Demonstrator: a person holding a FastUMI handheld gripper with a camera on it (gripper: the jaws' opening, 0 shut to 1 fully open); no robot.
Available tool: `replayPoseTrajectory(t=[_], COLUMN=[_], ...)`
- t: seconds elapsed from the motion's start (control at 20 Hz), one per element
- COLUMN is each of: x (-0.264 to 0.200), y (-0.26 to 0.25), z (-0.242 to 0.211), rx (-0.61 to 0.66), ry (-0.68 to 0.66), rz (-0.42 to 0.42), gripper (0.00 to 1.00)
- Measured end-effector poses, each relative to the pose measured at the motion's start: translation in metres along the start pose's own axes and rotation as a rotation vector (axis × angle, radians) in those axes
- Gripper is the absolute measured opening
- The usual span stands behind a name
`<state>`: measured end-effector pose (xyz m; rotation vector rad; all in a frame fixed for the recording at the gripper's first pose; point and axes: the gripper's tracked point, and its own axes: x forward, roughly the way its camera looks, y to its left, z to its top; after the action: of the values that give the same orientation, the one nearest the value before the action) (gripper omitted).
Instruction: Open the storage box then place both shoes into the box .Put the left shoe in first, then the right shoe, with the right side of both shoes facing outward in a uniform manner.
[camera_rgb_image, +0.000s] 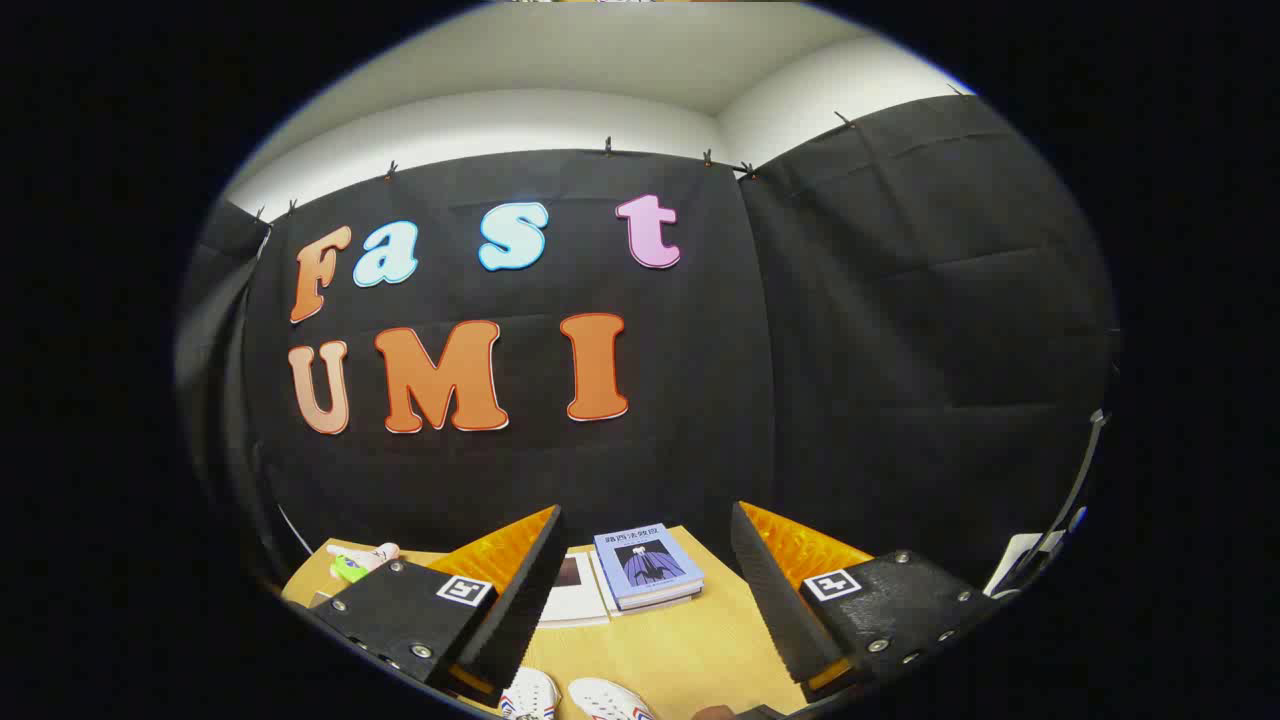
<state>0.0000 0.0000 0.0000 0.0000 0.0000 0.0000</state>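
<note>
Hand-held gripper (645, 560) gapes wide, empty, above a wooden table (690, 650) with books (648, 566) and shoes (575, 697).

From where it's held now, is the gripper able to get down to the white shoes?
Probably yes. The gripper is open, and the two white shoes lie on the table just below and between its fingers, with nothing in between.

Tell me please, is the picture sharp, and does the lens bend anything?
Gripper view: sharp overall, evenly lit, no glare; the fisheye lens curves the table edge and the wall's top line; the open gripper frames the books, while the shoes are cut off low.
</note>
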Motion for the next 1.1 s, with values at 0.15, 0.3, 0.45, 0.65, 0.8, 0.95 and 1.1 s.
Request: replayPoseTrajectory(t=[0.15,0.3,0.45,0.65,0.8,0.95,1.1], x=[0.003,0.004,0.004,0.005,0.004,0.002,0.0], y=[0.003,0.006,0.007,0.008,0.008,0.013,0.023], z=[-0.001,-0.004,-0.006,-0.015,-0.014,-0.019,-0.026], rx=[-0.013,-0.019,-0.024,-0.059,-0.049,-0.047,-0.073], ry=[0.002,0.011,0.005,0.028,0.025,0.037,0.049], rz=[0.005,0.011,0.005,-0.006,-0.013,-0.003,0.017], gripper=[0.97,0.97,0.97,0.97,0.97,0.97,0.97])
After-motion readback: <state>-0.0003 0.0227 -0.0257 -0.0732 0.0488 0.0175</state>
